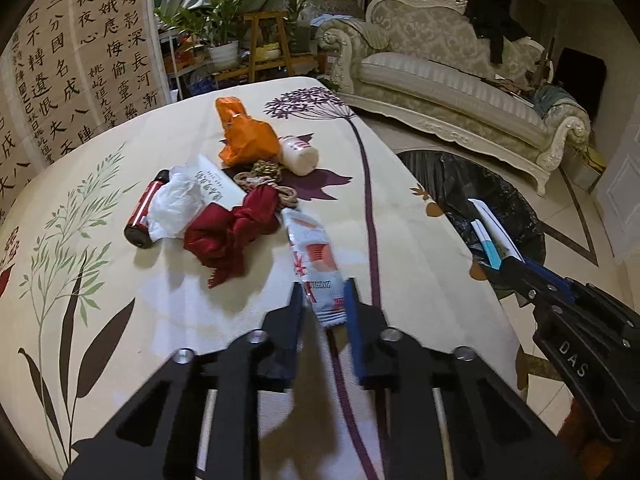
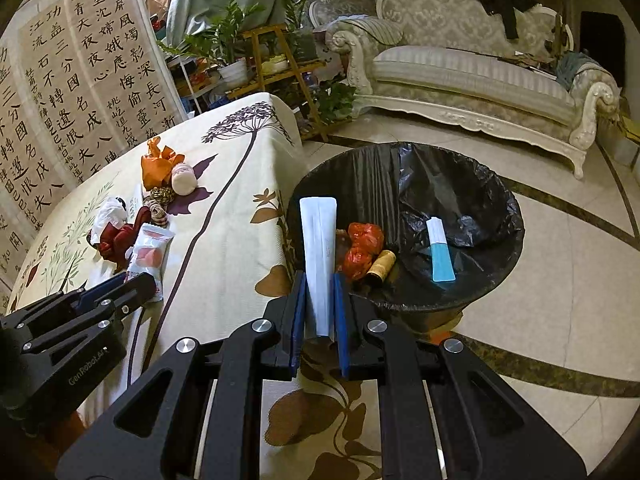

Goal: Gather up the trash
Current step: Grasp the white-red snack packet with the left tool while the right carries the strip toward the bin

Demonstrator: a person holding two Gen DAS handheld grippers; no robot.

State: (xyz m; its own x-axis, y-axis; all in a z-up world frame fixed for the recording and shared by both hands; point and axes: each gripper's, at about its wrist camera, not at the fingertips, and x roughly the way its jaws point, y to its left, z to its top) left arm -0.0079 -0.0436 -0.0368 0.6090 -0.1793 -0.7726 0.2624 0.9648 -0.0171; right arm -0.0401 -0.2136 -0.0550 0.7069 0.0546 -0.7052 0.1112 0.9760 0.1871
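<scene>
Wrappers crumple easily: your left gripper (image 1: 324,292) pinches the snack packet's (image 1: 316,260) near end, your right gripper (image 2: 319,280) clamps white paper (image 2: 318,248) toward the bin (image 2: 500,184) at one o'clock.

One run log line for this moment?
left gripper: shut on snack wrapper on table | right gripper: shut on white packet, at bin rim

A home living room — ornate sofa (image 2: 472,68), potted plants (image 2: 232,48).
</scene>
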